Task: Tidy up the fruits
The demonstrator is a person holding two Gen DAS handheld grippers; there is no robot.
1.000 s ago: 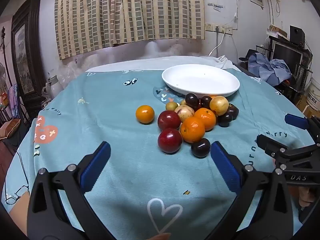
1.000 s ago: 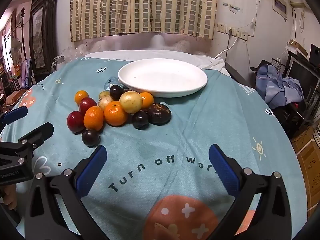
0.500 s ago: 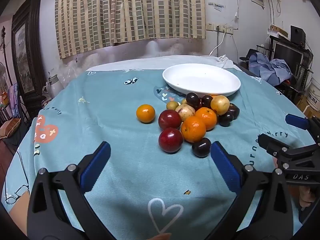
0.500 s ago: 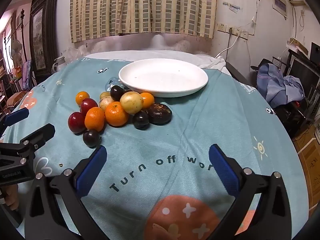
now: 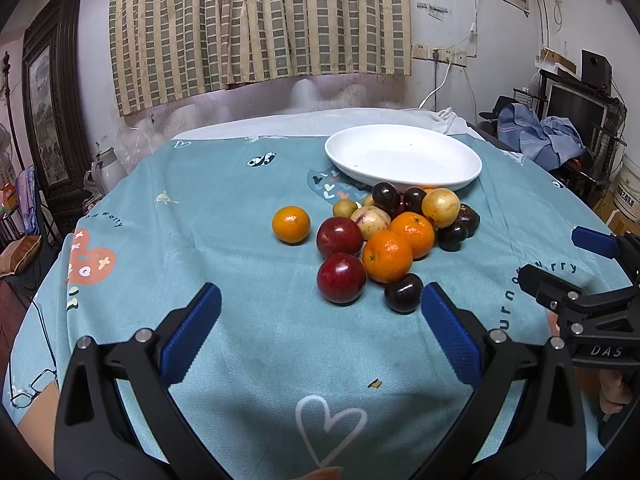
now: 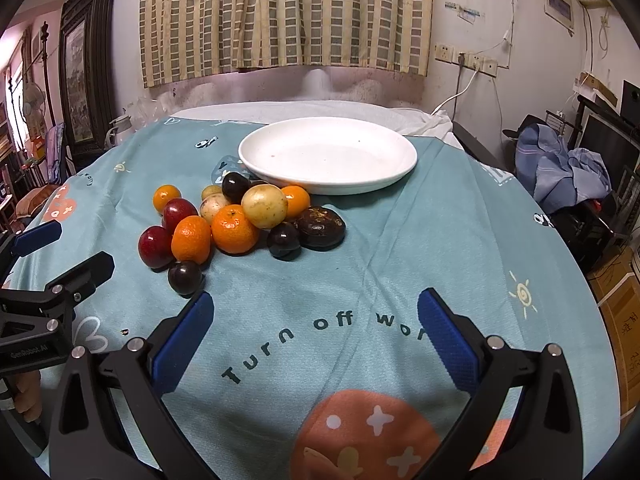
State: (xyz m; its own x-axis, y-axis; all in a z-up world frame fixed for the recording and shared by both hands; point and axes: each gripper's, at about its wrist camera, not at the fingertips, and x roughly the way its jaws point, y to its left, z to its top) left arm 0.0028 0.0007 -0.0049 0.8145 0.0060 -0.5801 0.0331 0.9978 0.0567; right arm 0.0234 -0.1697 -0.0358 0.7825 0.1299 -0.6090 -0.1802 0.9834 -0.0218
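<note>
A pile of fruit lies on the teal tablecloth in front of an empty white plate. It holds red plums, oranges, dark plums, pale yellow fruits and a dark wrinkled fruit. One orange sits apart at the left. My left gripper hovers open just short of the nearest plums. My right gripper is open over bare cloth, to the right of the pile.
The round table's cloth runs to edges on all sides. A dark framed cabinet and a kettle stand at the left. Clothes and a screen crowd the right. A small crumb lies on the cloth.
Both grippers have crept slightly forward toward the fruit; the pile sits a little lower in the left wrist view. Nothing was touched or moved.
</note>
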